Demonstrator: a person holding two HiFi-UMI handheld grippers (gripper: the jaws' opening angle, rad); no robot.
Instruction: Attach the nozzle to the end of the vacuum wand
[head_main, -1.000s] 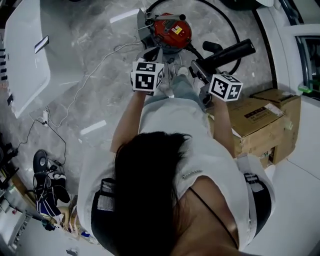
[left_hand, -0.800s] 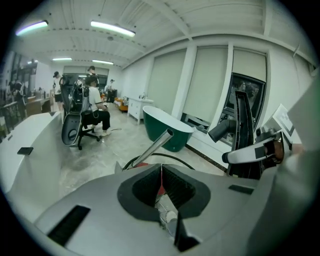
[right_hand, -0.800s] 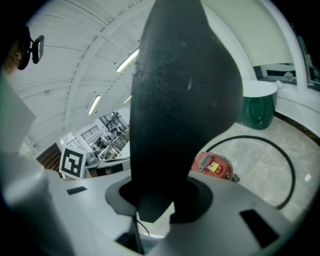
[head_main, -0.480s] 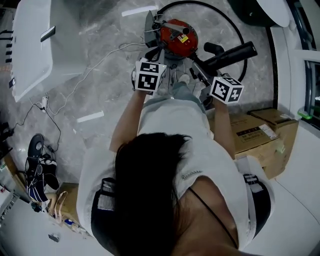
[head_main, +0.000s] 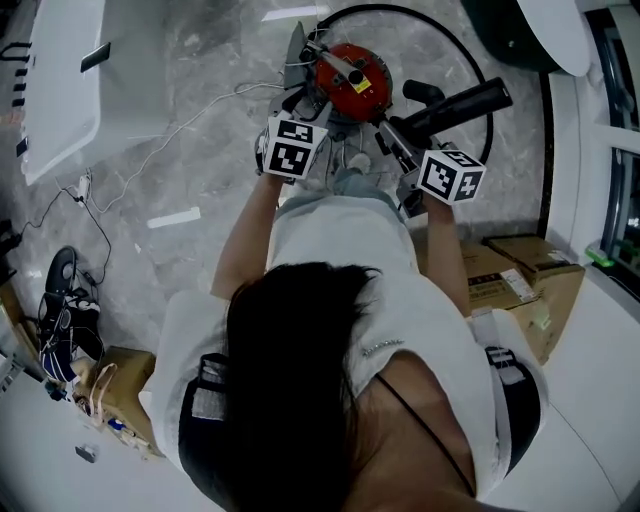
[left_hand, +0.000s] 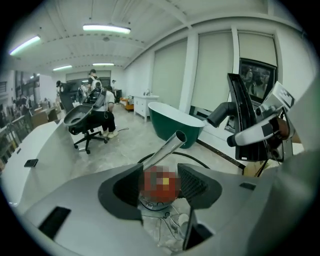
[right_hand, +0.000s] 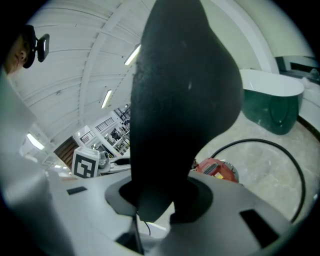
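Note:
A red vacuum body (head_main: 350, 80) stands on the floor ahead of me, with its black hose (head_main: 470, 60) looping round behind it. A bare metal wand (left_hand: 167, 146) slants up from it. My left gripper (left_hand: 160, 184) is just before the vacuum. Its jaws have just been opening and stand apart, with the wand's lower end in line with the gap and no pad pressing on it. My right gripper (right_hand: 160, 200) is shut on the black nozzle (right_hand: 180, 100), which also shows as the nozzle (head_main: 455, 105) jutting to the right of the vacuum.
A white tub-shaped unit (head_main: 55, 90) lies at the left and cardboard boxes (head_main: 525, 275) at the right. A thin cable (head_main: 170, 150) trails over the marble floor. Shoes (head_main: 60, 330) sit at the lower left. A green bathtub (left_hand: 177, 122) and an office chair (left_hand: 85, 122) stand beyond.
Both grippers have pushed forward toward the red vacuum, and the left one is now close up against it. The nozzle has stayed in the right gripper.

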